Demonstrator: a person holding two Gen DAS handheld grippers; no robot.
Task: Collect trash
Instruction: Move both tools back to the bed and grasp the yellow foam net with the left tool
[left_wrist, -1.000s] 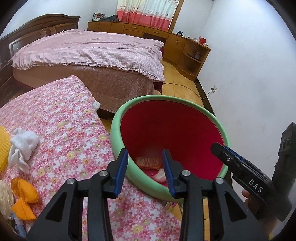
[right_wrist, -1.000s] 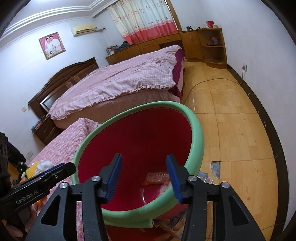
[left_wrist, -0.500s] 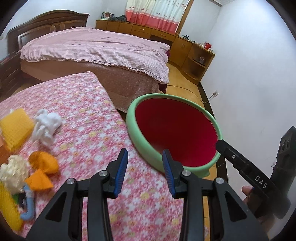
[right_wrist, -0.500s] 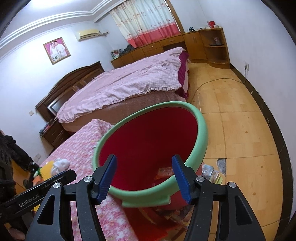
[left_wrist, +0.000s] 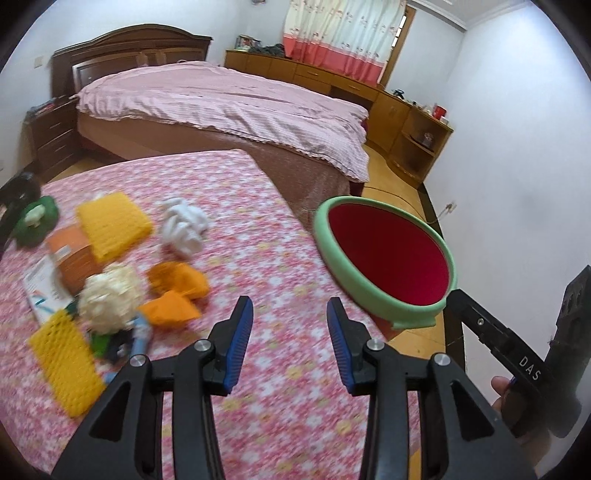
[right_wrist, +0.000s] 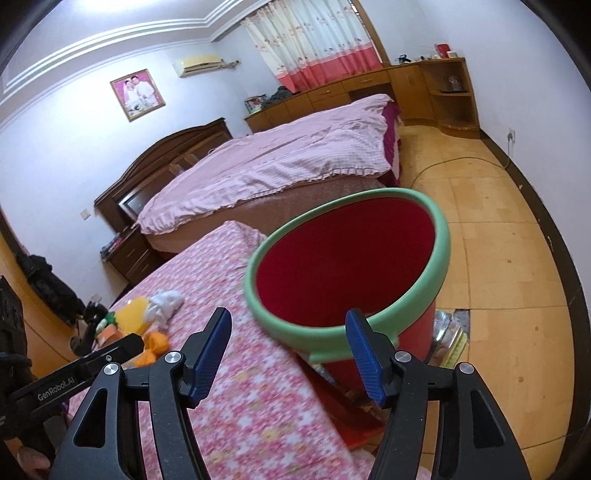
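A red bin with a green rim (left_wrist: 384, 258) stands beside the right edge of the table with the pink floral cloth (left_wrist: 258, 258); it also shows in the right wrist view (right_wrist: 347, 266). Trash lies at the table's left: a white crumpled tissue (left_wrist: 186, 227), orange scraps (left_wrist: 177, 291), yellow foam nets (left_wrist: 112, 221), a cream ball (left_wrist: 110, 295) and an orange box (left_wrist: 72, 251). My left gripper (left_wrist: 290, 343) is open and empty above the cloth, right of the trash. My right gripper (right_wrist: 288, 354) is open and empty near the bin's rim.
A large bed with a pink cover (left_wrist: 229, 107) stands behind the table. Wooden cabinets (left_wrist: 406, 122) line the far wall. A green item (left_wrist: 35, 221) lies at the table's far left. Wrappers lie on the wood floor by the bin's base (right_wrist: 450, 332).
Both grippers have pulled back and up from over the bin. The left view has swung left, so the trash pile on the cloth now shows.
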